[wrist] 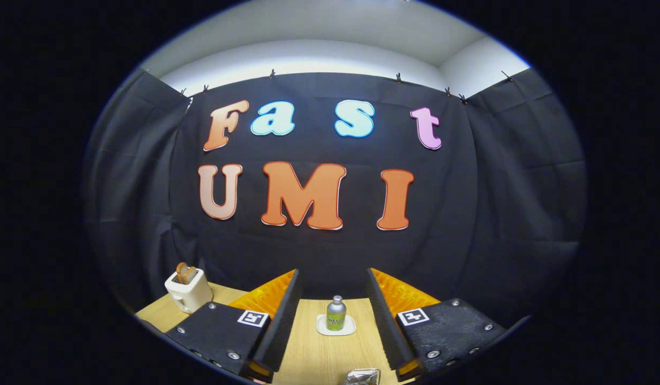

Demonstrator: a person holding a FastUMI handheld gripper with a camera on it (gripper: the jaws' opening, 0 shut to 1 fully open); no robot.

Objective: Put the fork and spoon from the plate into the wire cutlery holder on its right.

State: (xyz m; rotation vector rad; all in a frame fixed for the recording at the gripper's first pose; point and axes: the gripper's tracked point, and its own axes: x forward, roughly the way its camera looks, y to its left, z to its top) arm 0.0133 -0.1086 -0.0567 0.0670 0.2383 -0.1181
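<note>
Two fingers of the gripper (pixel 332 321) stand wide apart, holding nothing, aimed level across the wooden table (pixel 308 358). Between them sits a small bottle (pixel 336 314) on a white coaster (pixel 323 326); a toaster (pixel 188 289) stands off left. Fork, spoon, plate and holder are not in sight (a crinkled shiny object (pixel 363 376) lies nearest), so I'd tilt downward to find them first.

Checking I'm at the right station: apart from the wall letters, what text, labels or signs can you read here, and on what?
Bottle label: print too blurred to read.
Square markers beside the fingers: black-and-white patterns, no words.
Toaster: no text visible.
Gripper fingers stand open, bottle beyond them.
</note>
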